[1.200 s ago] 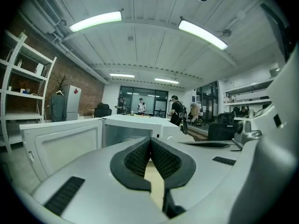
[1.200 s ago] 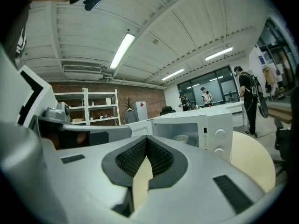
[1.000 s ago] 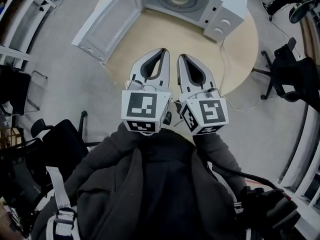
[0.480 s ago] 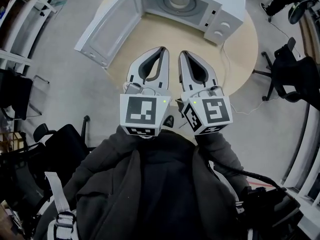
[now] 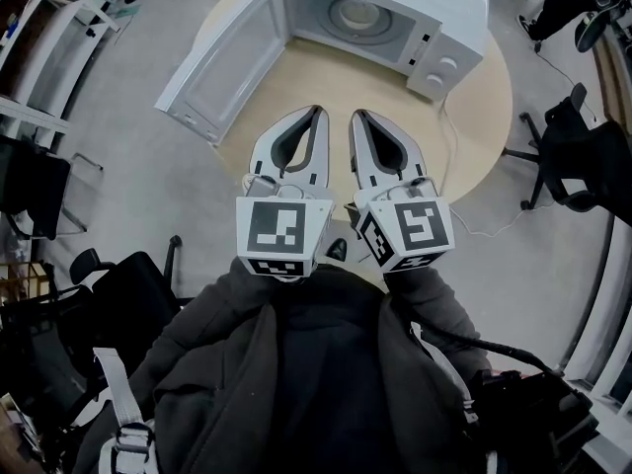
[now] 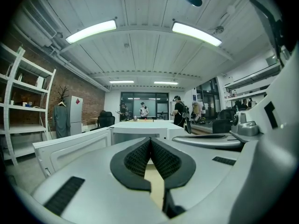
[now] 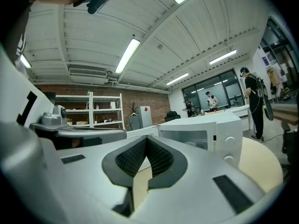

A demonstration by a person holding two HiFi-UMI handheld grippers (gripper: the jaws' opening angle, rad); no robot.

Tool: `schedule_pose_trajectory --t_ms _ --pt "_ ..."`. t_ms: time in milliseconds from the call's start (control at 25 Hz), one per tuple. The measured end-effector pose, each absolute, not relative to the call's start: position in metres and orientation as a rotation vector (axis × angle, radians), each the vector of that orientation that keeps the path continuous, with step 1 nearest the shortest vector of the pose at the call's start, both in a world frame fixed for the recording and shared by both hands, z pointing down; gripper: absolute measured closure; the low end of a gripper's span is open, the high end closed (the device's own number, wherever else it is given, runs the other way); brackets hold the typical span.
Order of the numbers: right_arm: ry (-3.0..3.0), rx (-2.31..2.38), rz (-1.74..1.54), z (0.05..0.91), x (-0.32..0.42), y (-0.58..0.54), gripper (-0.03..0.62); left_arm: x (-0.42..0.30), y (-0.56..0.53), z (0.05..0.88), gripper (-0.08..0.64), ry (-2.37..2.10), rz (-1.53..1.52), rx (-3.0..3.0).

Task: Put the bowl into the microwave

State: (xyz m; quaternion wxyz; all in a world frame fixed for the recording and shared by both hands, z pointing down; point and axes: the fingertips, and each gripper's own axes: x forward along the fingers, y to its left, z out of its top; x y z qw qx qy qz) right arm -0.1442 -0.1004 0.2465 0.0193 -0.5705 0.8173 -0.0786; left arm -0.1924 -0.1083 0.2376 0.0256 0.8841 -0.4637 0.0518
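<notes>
A white microwave (image 5: pixel 395 13) stands at the far side of the round wooden table (image 5: pixel 474 117), its door (image 5: pixel 222 62) swung wide to the left. Inside its cavity lies a round pale shape (image 5: pixel 353 15); I cannot tell whether it is a bowl or the turntable. My left gripper (image 5: pixel 318 113) and right gripper (image 5: pixel 356 115) hang side by side over the table's near half, pointing at the microwave, both shut with nothing between the jaws. The left gripper view shows the left gripper's (image 6: pixel 150 139) pads pressed together before the open door (image 6: pixel 70 148). The right gripper view shows the right gripper (image 7: pixel 146 138) shut, with the microwave (image 7: pixel 205 134) beyond it.
A power cable (image 5: pixel 449 136) runs from the microwave off the table's right edge. Black office chairs (image 5: pixel 578 151) stand at the right and another (image 5: pixel 118 284) at the lower left. White shelving (image 5: pixel 39 28) stands at the far left. People (image 6: pixel 180 111) stand far off across the room.
Both grippers stay shut and side by side. The microwave and table have slid slightly down and right in the head view as the camera shifted.
</notes>
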Motion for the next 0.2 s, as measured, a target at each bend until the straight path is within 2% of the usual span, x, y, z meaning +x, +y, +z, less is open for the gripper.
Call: schedule_pose_trajectory --t_ms 200 --pt "2.556 -1.741 -0.236 0.2430 -0.1533 -0.1023 0.584 -0.2000 -0.1110 0.2340 0.551 -1.465 0.159 2.719"
